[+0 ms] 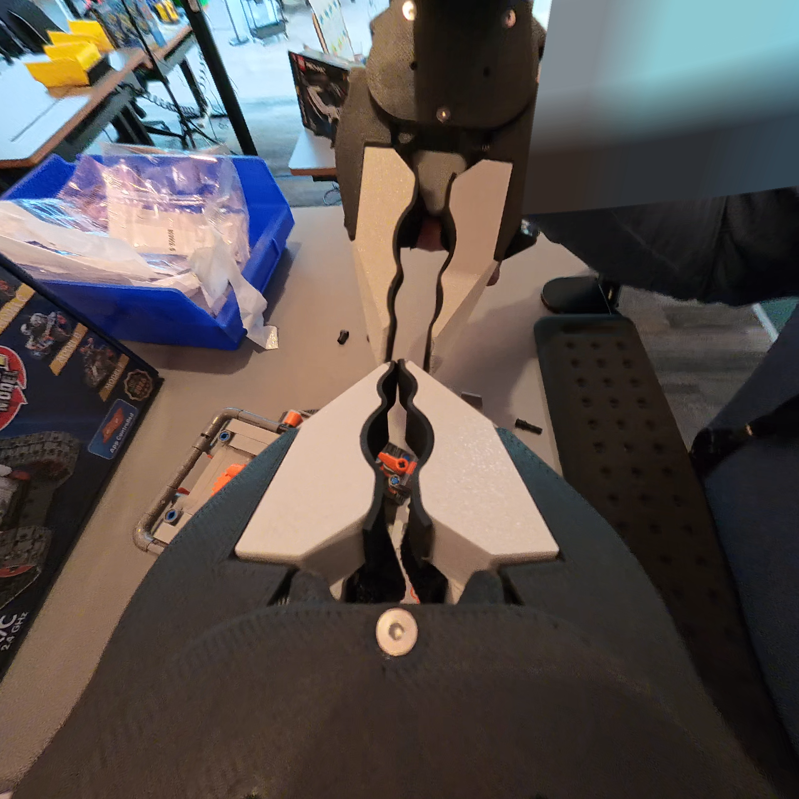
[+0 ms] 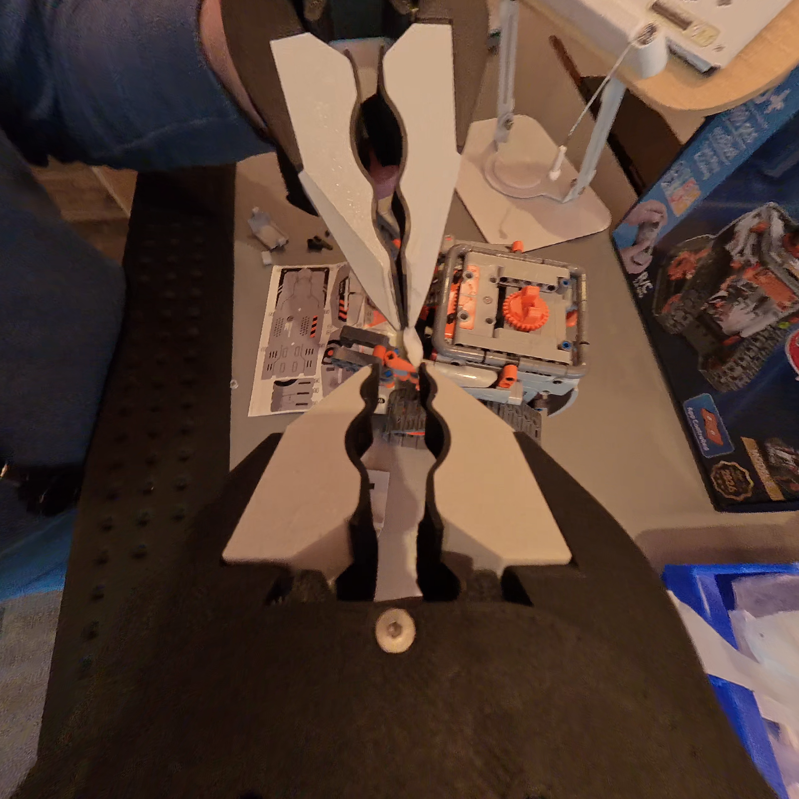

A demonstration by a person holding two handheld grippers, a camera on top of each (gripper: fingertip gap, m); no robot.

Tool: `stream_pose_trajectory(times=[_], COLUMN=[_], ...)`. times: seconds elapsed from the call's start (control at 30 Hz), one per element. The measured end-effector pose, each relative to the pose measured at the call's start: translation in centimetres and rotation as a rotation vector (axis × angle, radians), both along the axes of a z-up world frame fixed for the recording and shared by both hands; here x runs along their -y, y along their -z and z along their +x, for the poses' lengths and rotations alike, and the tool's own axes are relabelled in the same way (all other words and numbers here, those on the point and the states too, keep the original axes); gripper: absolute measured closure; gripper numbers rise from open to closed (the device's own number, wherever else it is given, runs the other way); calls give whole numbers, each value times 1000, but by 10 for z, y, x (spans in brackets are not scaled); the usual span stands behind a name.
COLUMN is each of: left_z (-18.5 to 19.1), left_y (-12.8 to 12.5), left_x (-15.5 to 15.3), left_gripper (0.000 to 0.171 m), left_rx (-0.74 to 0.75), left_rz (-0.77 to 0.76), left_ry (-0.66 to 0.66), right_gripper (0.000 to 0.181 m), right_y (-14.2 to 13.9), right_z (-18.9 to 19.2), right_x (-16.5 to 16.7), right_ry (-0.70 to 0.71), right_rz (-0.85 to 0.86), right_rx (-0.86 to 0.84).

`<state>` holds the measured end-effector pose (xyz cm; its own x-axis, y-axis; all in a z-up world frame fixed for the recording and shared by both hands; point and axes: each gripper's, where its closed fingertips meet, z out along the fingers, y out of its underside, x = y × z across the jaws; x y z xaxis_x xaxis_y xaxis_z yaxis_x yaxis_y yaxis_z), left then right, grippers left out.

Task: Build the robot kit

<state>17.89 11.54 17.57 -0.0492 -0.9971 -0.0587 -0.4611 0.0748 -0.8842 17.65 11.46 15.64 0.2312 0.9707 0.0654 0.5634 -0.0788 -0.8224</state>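
As my left gripper (image 1: pixel 397 367) pinches a white bit (image 2: pixel 413 346) | right gripper (image 2: pixel 397 374) narrowly parted, empty, tips almost meeting left's | model (image 2: pixel 510 311) just below both.

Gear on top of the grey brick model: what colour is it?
Orange. The gear shows best in the right wrist view, seated on the model.
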Motion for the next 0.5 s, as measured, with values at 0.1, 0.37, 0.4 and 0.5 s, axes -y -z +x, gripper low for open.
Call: stream_pose_trajectory(times=[0.1,0.37,0.4,0.5], left_z=[-1,-8,-10,-15], left_y=[-15,-69,-78,-100], left_x=[-6,-17,-20,-24], left_gripper=[171,171,171,171], left_rx=[81,419,487,679], left_rz=[-11,-222,-259,-410], left_ry=[-40,-127,-144,-167], right_gripper=[167,148,151,148], right_y=[-18,-54,-63,-84], right_z=[2,15,16,12], right_x=[-4,-18,-18,-13], right_ry=[45,201,218,209], right_rz=[3,11,-3,-61], right_rx=[-115,-425,-514,-755])
